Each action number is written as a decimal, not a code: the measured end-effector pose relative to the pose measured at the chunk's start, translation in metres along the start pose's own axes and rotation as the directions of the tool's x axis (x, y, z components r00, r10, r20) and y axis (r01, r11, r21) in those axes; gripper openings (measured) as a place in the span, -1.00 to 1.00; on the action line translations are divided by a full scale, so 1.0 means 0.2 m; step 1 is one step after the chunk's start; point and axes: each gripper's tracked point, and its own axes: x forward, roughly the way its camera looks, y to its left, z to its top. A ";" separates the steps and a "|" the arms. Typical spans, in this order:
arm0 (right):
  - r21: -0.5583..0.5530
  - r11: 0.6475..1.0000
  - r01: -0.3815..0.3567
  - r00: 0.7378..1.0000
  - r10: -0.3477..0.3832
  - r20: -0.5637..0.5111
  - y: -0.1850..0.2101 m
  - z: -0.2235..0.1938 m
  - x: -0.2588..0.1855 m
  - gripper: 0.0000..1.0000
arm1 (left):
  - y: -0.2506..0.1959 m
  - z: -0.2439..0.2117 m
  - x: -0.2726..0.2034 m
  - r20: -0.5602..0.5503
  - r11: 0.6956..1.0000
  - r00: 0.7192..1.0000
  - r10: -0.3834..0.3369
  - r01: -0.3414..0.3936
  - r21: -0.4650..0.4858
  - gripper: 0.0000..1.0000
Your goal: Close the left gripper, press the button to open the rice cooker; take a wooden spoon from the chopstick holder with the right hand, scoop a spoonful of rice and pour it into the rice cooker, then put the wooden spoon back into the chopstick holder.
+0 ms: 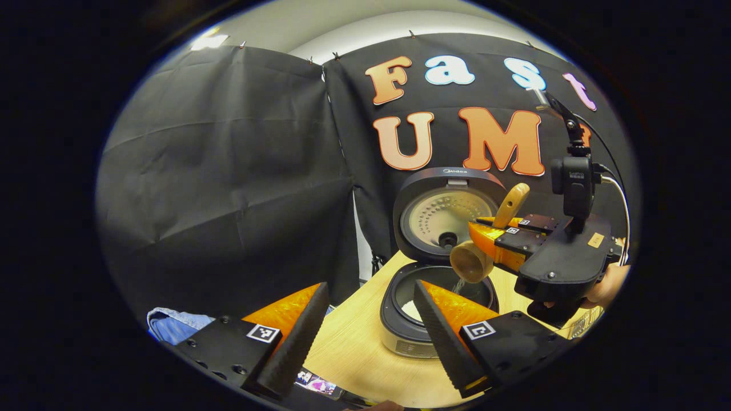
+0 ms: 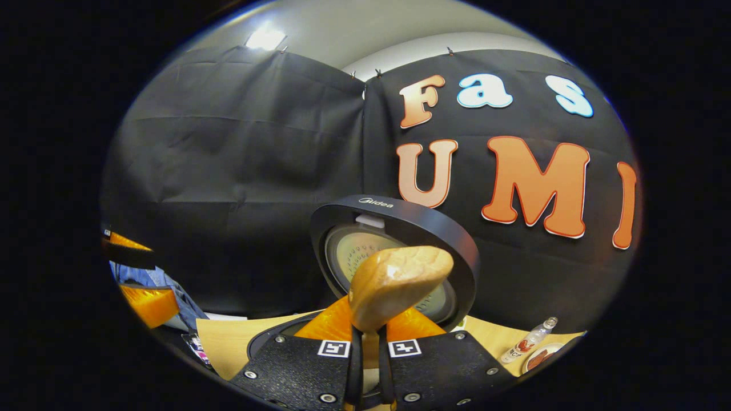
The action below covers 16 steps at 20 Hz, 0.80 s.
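The rice cooker (image 1: 406,338) stands open on the table, its lid (image 1: 445,211) raised upright. My right gripper (image 1: 485,229) is shut on the handle of a wooden spoon (image 1: 473,262), tipped bowl-down just above the pot. A thin stream of rice (image 1: 459,284) falls from it into the pot, where white rice (image 1: 412,309) lies. In the right gripper view, the spoon handle (image 2: 400,279) rises between the closed fingers of my right gripper (image 2: 370,328), in front of the cooker lid (image 2: 460,248). My left gripper (image 1: 370,285) is open and holds nothing, near the cooker's front.
The light wooden table (image 1: 354,348) carries a small bottle (image 2: 528,342) and a dish (image 2: 539,357) at the right. A blue cloth (image 1: 171,325) lies at the left. Small printed items (image 1: 317,382) sit near the table's front edge. A hand (image 1: 610,285) holds the right gripper.
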 end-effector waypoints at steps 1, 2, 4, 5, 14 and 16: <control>0.002 1.000 -0.002 1.000 0.002 0.007 -0.01 0.01 -0.01 -0.79 | -0.01 0.00 -0.01 0.001 1.000 1.000 -0.003 0.003 0.003 1.00; 0.016 1.000 -0.004 1.000 0.004 0.018 -0.02 0.02 -0.02 -0.79 | -0.03 0.01 -0.01 0.000 1.000 1.000 -0.010 0.010 0.005 1.00; 0.059 0.998 0.006 1.000 -0.008 0.024 -0.06 0.04 -0.05 -0.79 | -0.04 0.03 -0.01 0.006 1.000 1.000 -0.016 0.016 0.010 0.87; 0.091 0.996 0.013 1.000 -0.015 0.021 -0.09 0.04 -0.08 -0.79 | -0.05 0.03 -0.02 0.008 1.000 1.000 -0.016 0.016 0.013 0.87; 0.342 0.932 0.122 0.992 -0.115 -0.043 -0.47 -0.01 -0.45 -0.79 | -0.27 0.09 -0.07 0.019 0.996 0.997 -0.080 0.079 0.045 0.87; 0.368 0.915 0.165 0.986 -0.151 -0.067 -0.57 -0.06 -0.56 -0.78 | -0.34 0.10 -0.07 0.024 0.992 0.994 -0.108 0.106 0.066 1.00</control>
